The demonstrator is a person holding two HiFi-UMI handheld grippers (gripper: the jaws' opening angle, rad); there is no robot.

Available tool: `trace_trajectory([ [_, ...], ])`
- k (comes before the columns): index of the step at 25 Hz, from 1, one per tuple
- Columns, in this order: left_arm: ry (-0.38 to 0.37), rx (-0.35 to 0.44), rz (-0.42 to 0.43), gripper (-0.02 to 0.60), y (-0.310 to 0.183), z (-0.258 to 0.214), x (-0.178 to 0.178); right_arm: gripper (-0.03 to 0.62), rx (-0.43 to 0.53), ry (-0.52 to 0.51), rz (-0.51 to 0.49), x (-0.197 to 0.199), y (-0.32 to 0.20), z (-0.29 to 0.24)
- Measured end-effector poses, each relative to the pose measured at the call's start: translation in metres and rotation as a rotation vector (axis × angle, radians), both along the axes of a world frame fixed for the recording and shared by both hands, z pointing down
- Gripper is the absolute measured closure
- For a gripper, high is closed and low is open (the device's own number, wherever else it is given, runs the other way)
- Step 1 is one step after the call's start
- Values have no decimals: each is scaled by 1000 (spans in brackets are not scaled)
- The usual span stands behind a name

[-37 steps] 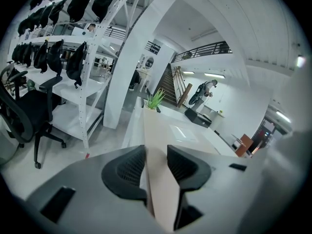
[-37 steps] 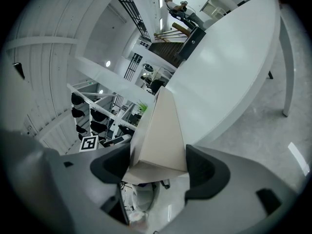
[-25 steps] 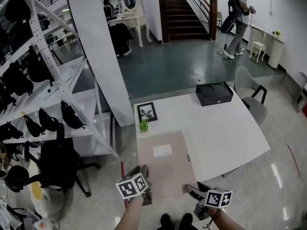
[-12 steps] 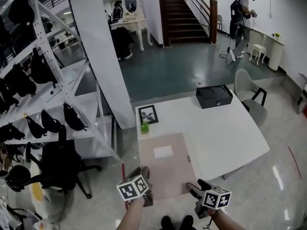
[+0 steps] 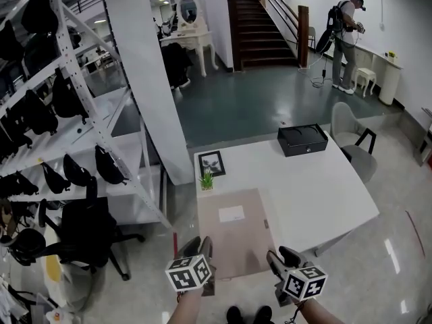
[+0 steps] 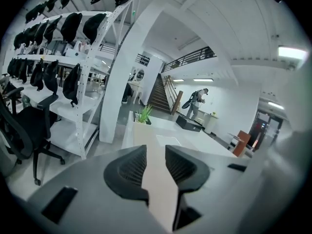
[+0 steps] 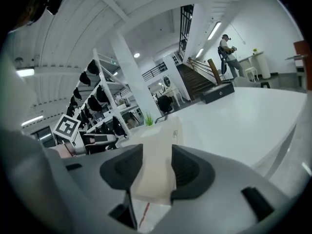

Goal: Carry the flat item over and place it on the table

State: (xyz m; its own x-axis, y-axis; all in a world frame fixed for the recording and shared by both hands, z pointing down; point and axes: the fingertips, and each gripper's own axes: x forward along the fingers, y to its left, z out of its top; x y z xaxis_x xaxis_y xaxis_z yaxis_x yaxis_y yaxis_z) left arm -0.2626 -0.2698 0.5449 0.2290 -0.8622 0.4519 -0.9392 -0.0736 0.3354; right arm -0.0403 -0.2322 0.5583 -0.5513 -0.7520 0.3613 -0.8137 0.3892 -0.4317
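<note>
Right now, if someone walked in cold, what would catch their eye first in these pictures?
First, the flat beige board lying at the near edge of the white table, with the left gripper and right gripper at its near corners; their fingers have just been closing and now pinch it. Next, the black box at the table's far edge and the black bags hanging on the rack at left.

open tabletop right, plant left, box far
</note>
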Motion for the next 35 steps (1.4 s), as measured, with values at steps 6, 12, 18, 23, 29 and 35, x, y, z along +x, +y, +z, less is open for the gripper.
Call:
trace_trajectory([
  [6, -27, 36, 24, 472, 20, -13, 6, 448, 91, 40, 2, -1, 3, -32],
  [12, -36, 64, 30, 488, 38, -25, 7, 508, 137, 47, 10, -1, 5, -54],
  [18, -27, 88, 27, 508, 53, -36, 9, 567, 185, 74, 17, 3, 9, -73],
  [23, -34, 111, 42, 531, 61, -45, 12, 592, 221, 90, 14, 5, 15, -82],
  [29, -38, 128, 54, 538, 69, -53, 15, 594, 272, 141, 24, 10, 20, -91],
  [35, -54, 145, 70, 543, 74, -58, 22, 594, 270, 149, 22, 13, 23, -90],
])
